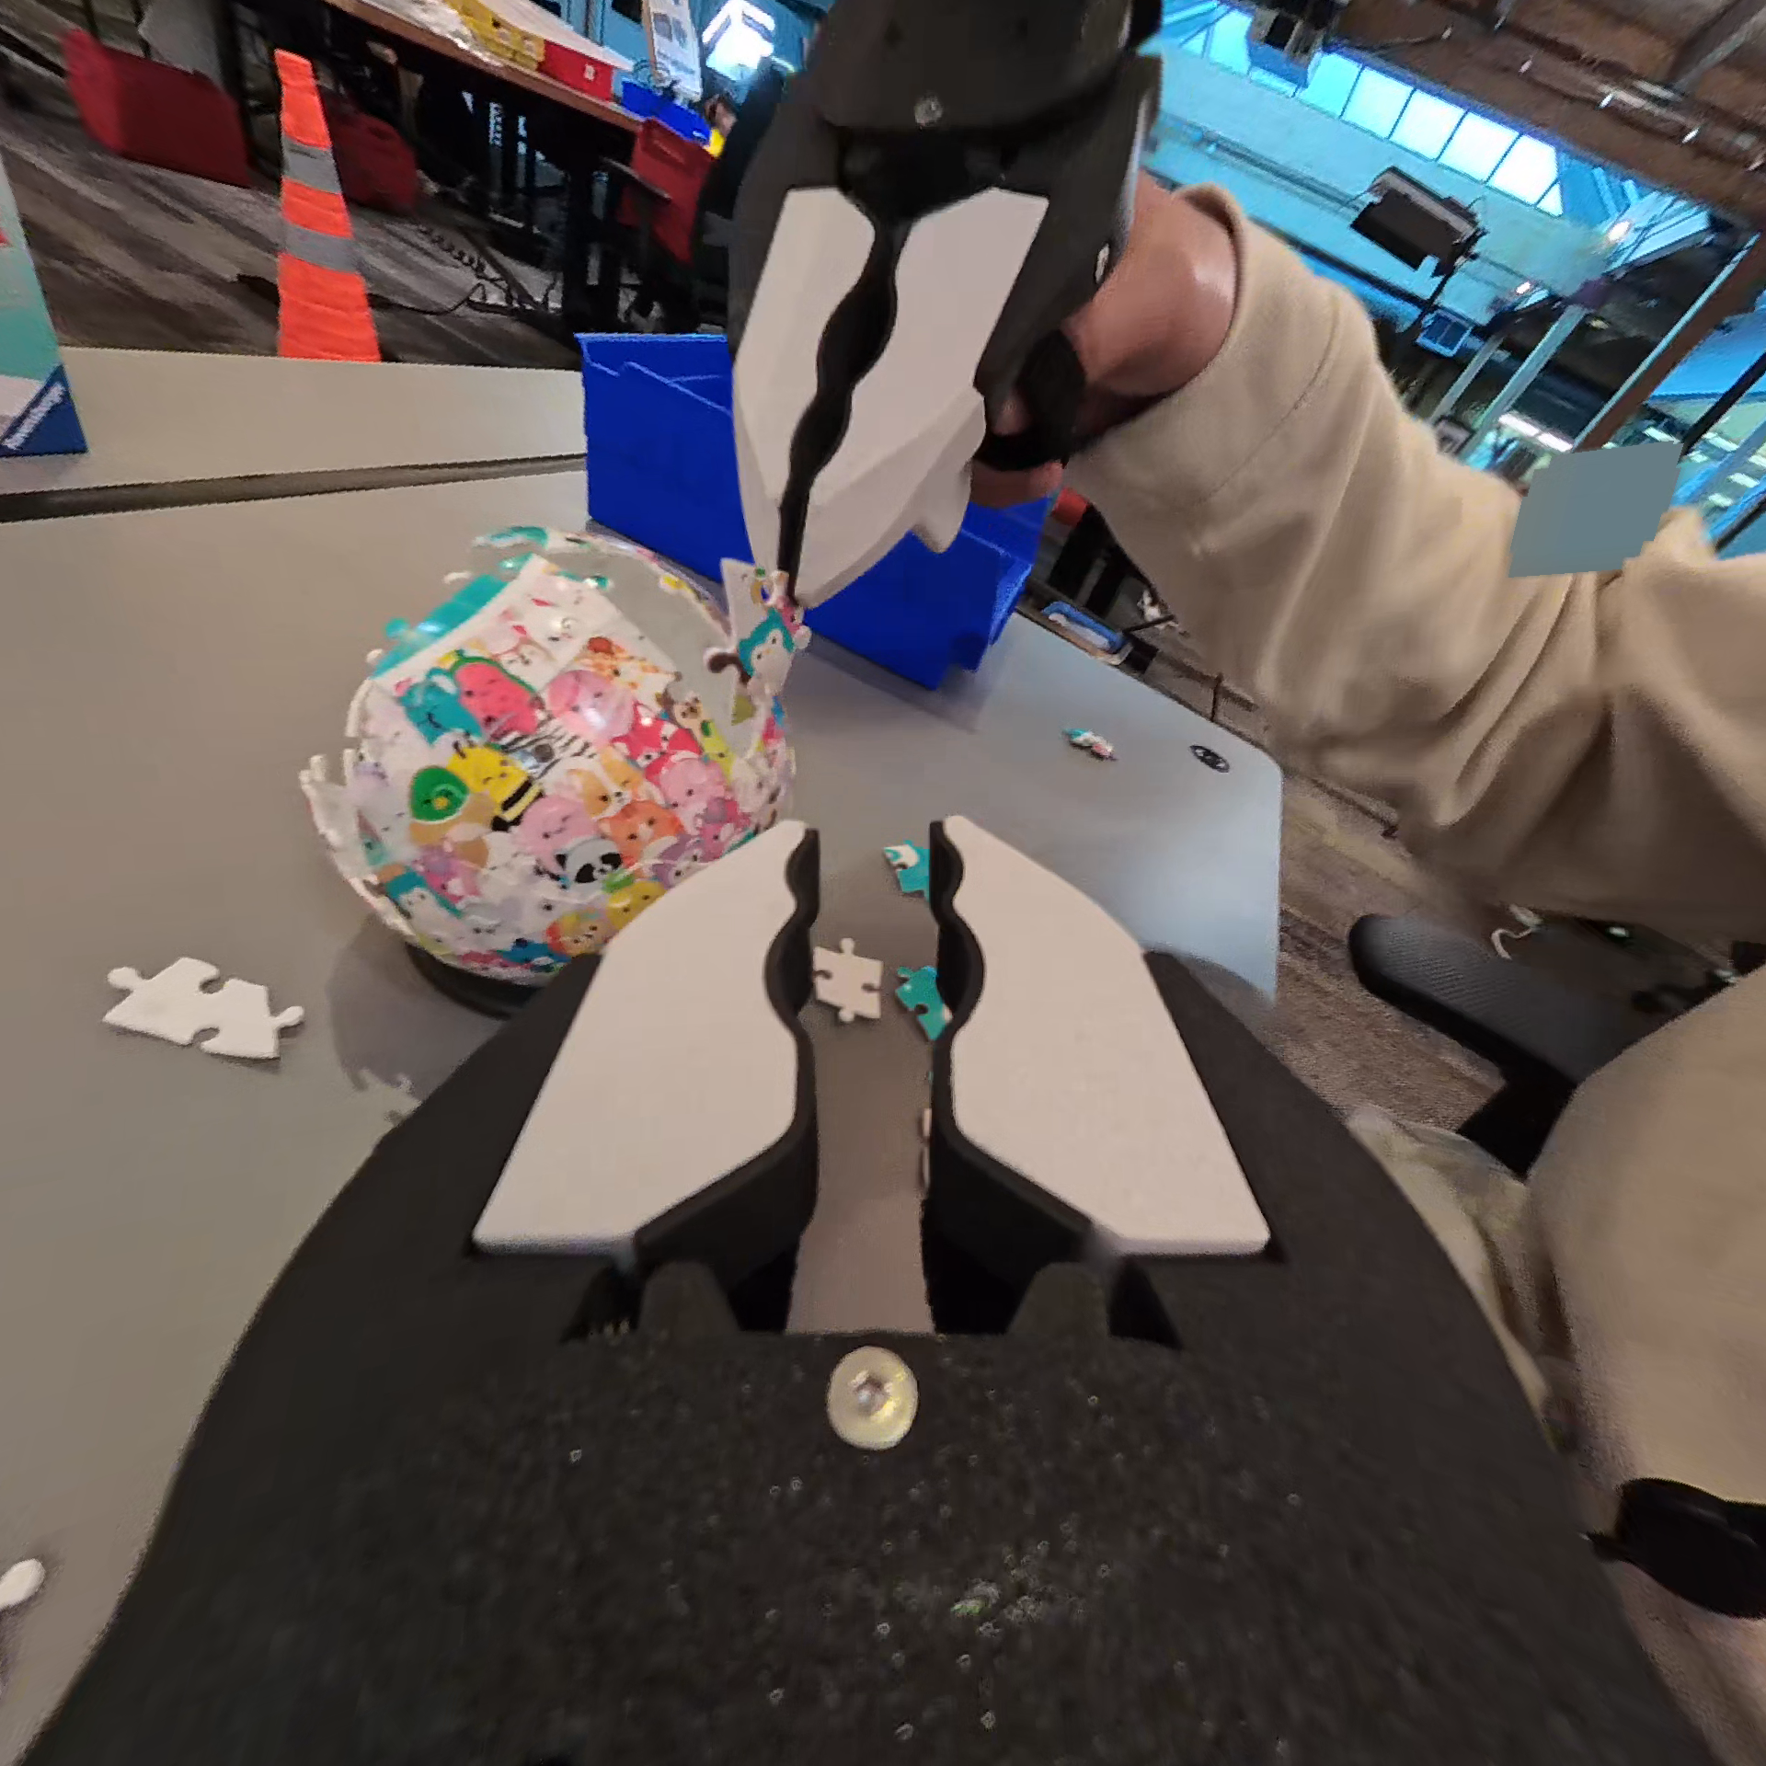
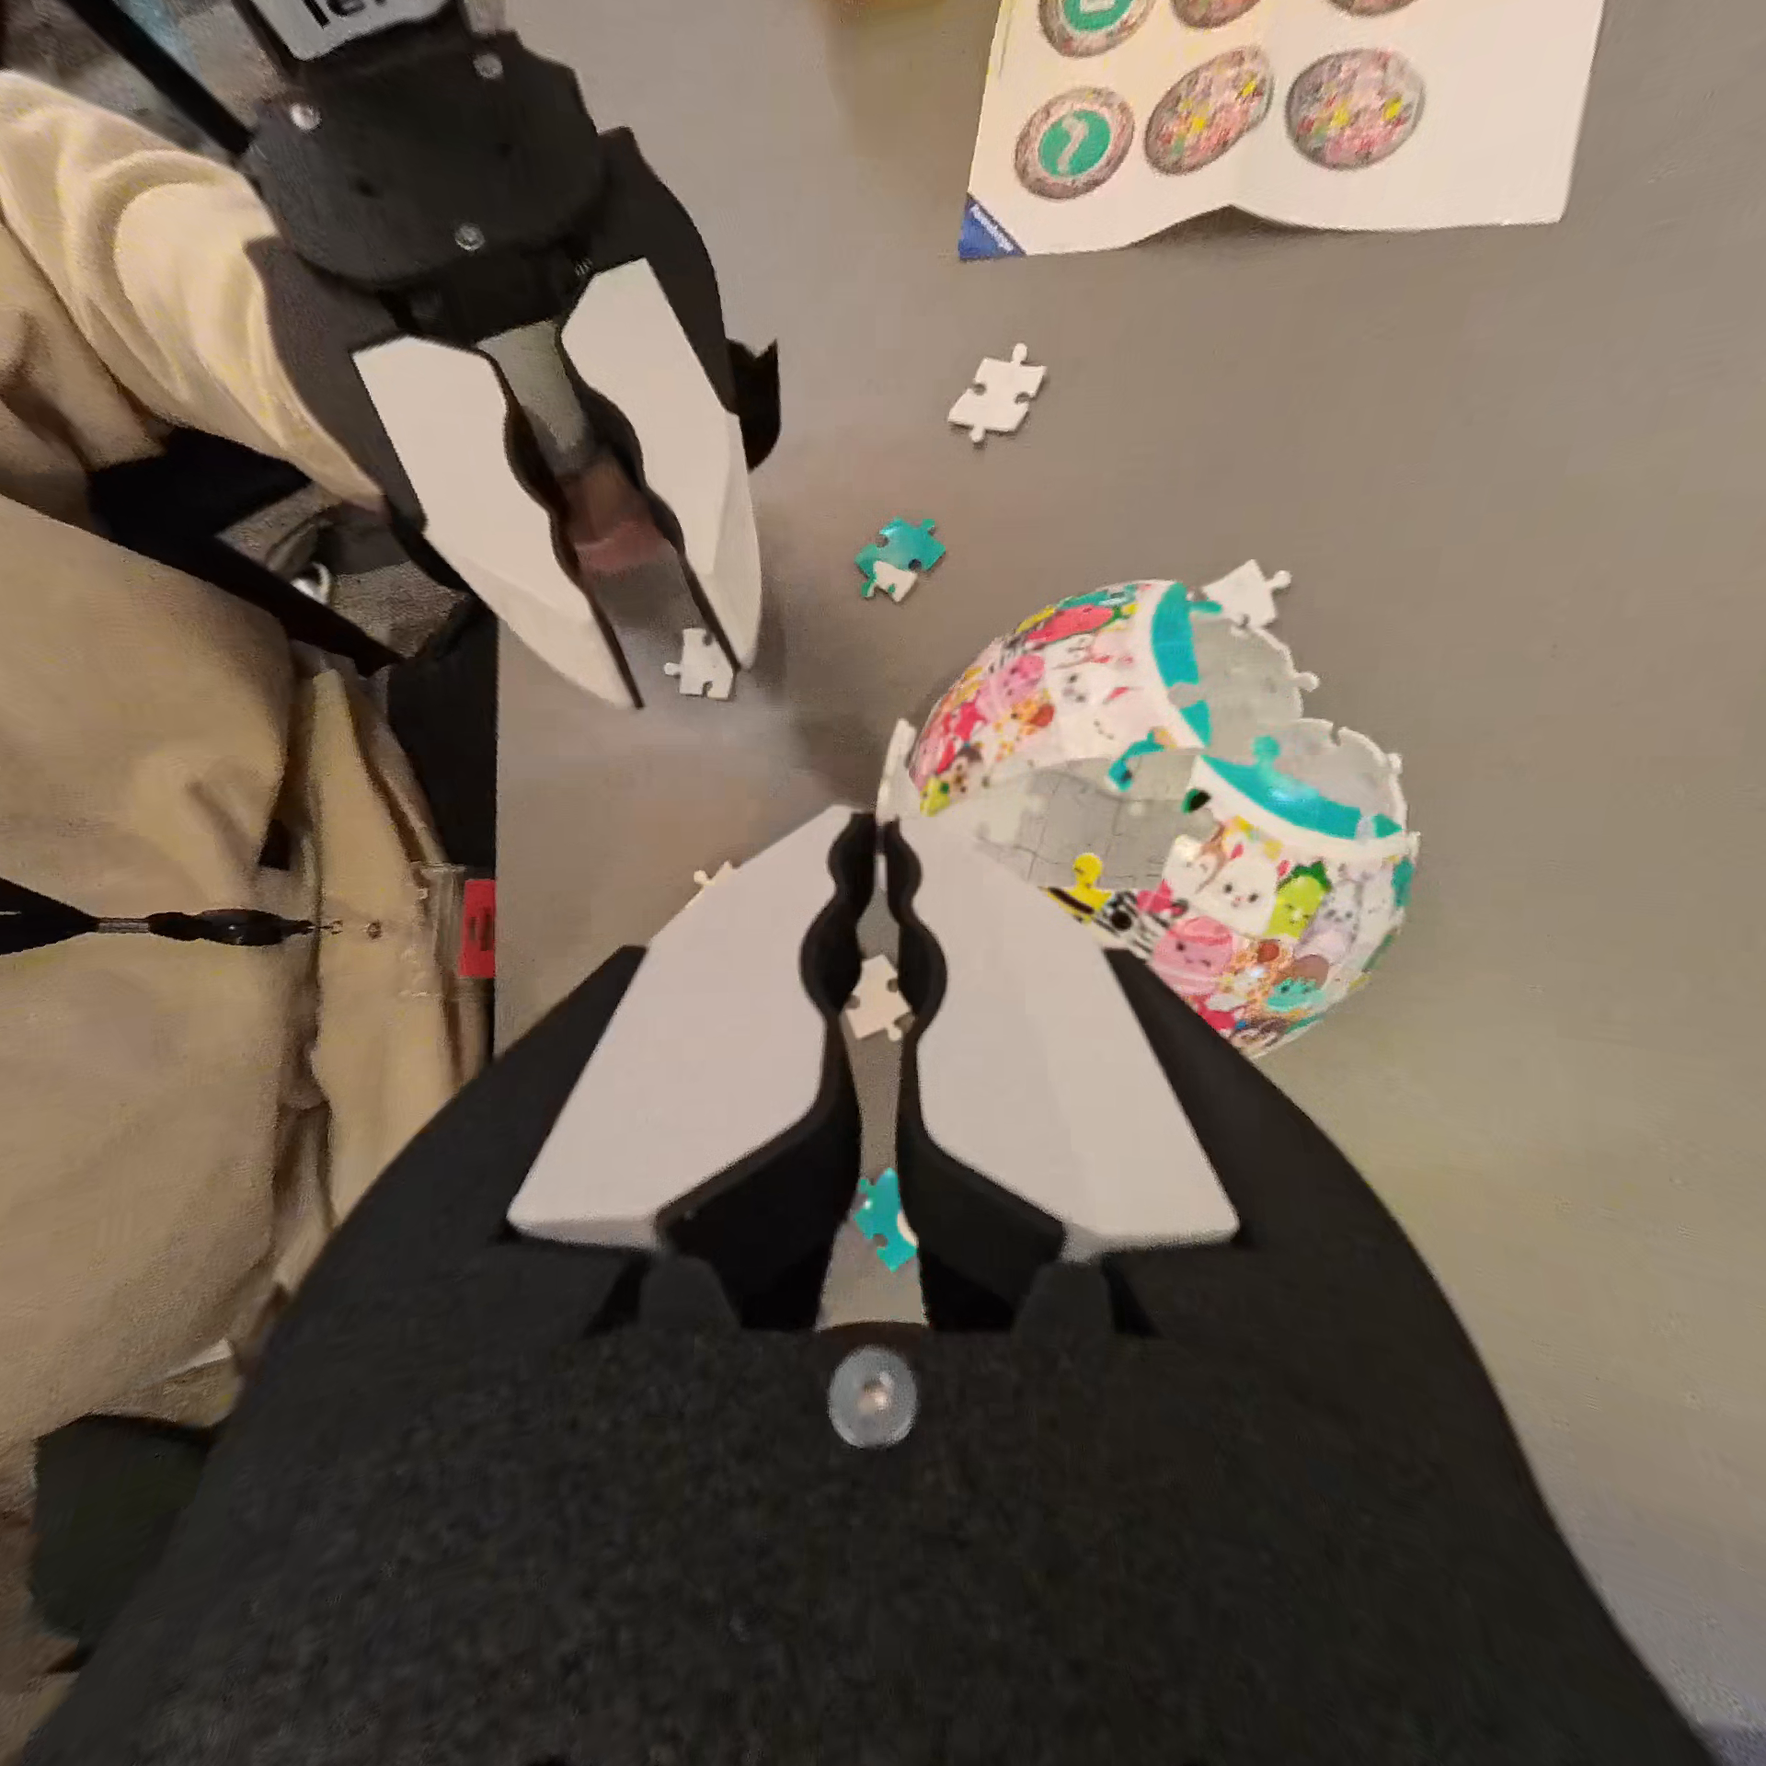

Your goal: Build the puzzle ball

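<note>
The puzzle ball (image 1: 564, 764), partly built with colourful cartoon animals, sits on a black stand on the grey table (image 1: 143, 717). Its top is open, and the right wrist view (image 2: 1175, 822) shows the gaps. My right gripper (image 1: 793, 588) is shut on a teal-and-white puzzle piece (image 1: 764, 635) and holds it at the ball's upper right edge. In its own view the right gripper (image 2: 877, 829) shows nearly closed jaws beside the ball. My left gripper (image 1: 874, 841) is open, low over the table, around a white face-down piece (image 1: 846, 979). The left gripper also shows in the right wrist view (image 2: 683, 674).
Loose pieces lie on the table: teal ones (image 1: 908, 865) (image 2: 898, 554) and white ones (image 1: 201, 1008) (image 2: 999, 392). A blue bin (image 1: 669, 449) stands behind the ball. An instruction sheet (image 2: 1281, 124) lies farther off. The table edge and a chair (image 1: 1491, 994) are at the right. The left gripper's tips are roughly 6 cm from the right gripper's.
</note>
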